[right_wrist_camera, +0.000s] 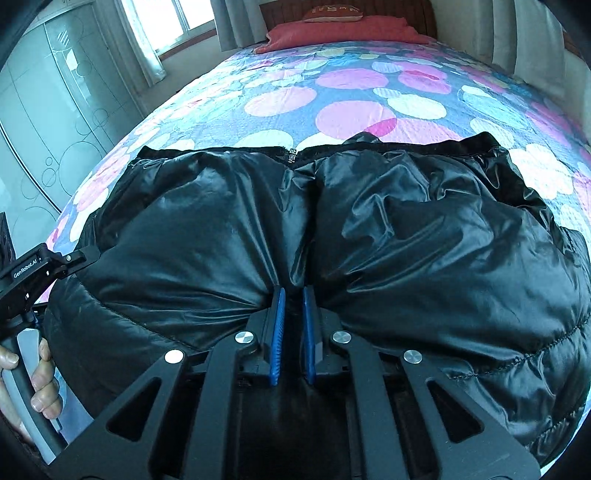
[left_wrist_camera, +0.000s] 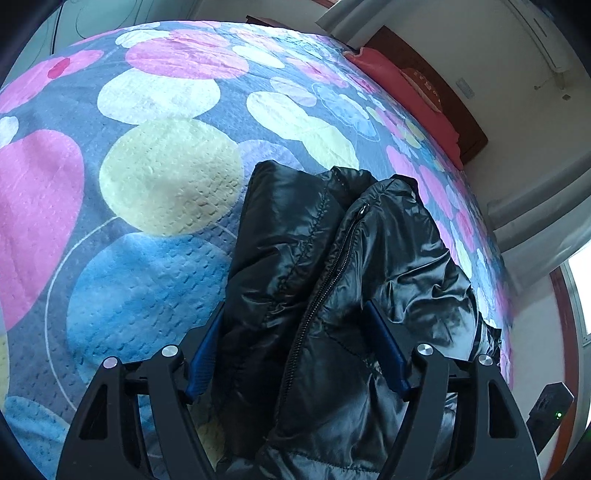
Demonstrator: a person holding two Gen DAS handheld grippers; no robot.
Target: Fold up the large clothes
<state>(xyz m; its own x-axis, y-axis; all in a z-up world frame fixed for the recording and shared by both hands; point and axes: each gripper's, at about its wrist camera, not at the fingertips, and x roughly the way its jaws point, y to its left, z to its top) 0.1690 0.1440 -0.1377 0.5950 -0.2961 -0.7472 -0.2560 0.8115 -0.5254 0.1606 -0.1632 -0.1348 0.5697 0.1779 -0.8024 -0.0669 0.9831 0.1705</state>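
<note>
We find the black puffer jacket (right_wrist_camera: 332, 229) lying on the bed (right_wrist_camera: 347, 107), spread across the near part of the circle-patterned bedspread, its zipper (left_wrist_camera: 325, 273) closed up the middle.

The right claw (right_wrist_camera: 294, 295) is clenched on a pinch of the jacket near the centre seam; the fabric puckers into radiating creases at the blue pads (right_wrist_camera: 279, 314), which stand nearly together. We judge this grip to be an anchor or lifting point for the next fold.

The left claw (left_wrist_camera: 295, 314) straddles a bunched, raised ridge of the jacket, one blue pad on each side of the bulk. The pads stand wide apart yet appear to press the padding, so we judge it to be grasping a thick fold at the jacket's edge, probably to carry that side over. In the right wrist view, the left tool enters at the left edge, held by the person's hand (right_wrist_camera: 33, 373).

Surroundings: a red pillow (right_wrist_camera: 340, 33) lies at the head of the bed, well apart from the jacket. A window (right_wrist_camera: 184, 18) with curtains and a glass-fronted wardrobe (right_wrist_camera: 48, 122) stand beside the bed. Nothing lies on the bedspread beyond the jacket to obstruct a fold. The slippery, puffy shell is the main hazard: it may spring open or slide from a grip.
</note>
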